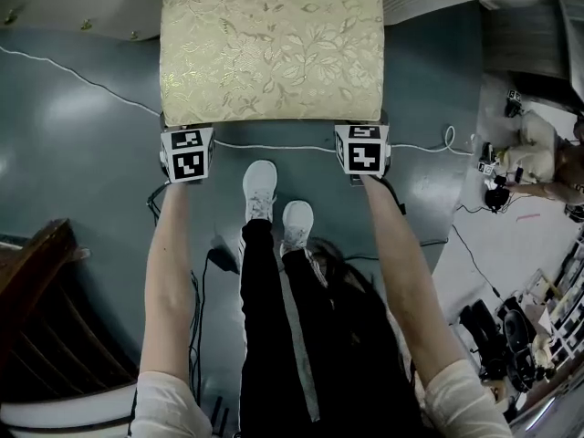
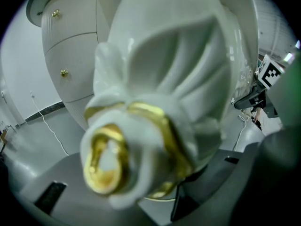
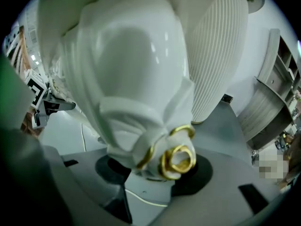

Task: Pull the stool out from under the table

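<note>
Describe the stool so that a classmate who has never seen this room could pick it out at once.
Start at the grey-blue floor and find the person's white shoes. Just ahead of their toes stands the stool. Nothing else nearby has its padded rectangular seat, cream with a gold leaf pattern, on carved white legs with gold scrolls.

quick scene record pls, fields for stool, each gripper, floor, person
stool: stool with cream floral cushion, white carved legs with gold trim
left gripper: left gripper at the stool's near left corner, jaws closed on the left leg
right gripper: right gripper at the near right corner, jaws closed on the right leg
floor: grey floor, white cable crossing it by the stool's near edge
person: standing, white shoes just short of the stool
</note>
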Tool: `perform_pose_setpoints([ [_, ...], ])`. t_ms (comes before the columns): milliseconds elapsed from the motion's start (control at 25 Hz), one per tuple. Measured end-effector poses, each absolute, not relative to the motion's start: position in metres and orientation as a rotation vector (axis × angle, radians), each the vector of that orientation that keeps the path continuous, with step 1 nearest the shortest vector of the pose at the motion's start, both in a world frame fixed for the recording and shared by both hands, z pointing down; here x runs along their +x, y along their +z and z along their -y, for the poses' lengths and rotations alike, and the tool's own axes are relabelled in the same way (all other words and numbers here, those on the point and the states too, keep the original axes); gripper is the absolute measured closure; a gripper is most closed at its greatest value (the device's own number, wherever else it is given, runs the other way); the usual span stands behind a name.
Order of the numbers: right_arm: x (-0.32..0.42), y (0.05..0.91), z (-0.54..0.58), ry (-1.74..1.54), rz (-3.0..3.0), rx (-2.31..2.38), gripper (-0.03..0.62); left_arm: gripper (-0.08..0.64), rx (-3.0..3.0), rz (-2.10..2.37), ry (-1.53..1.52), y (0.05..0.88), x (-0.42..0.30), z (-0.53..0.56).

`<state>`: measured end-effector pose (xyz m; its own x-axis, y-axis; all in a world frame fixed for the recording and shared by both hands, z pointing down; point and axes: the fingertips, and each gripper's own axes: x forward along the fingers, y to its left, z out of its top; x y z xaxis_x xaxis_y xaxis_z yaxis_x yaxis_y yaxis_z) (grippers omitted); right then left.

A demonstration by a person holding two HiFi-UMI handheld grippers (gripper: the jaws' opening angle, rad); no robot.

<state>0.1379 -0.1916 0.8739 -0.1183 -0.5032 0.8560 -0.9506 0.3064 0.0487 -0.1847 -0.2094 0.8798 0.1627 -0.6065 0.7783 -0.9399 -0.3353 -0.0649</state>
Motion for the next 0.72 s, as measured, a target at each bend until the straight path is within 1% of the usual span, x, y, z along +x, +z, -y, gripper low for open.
perform_pose_setpoints([
  [720, 0.139, 0.868, 0.183, 0.726, 1.716, 1.306, 0.371, 0.339, 1.999, 1.383, 1.094, 0.874, -0.183, 0.199],
])
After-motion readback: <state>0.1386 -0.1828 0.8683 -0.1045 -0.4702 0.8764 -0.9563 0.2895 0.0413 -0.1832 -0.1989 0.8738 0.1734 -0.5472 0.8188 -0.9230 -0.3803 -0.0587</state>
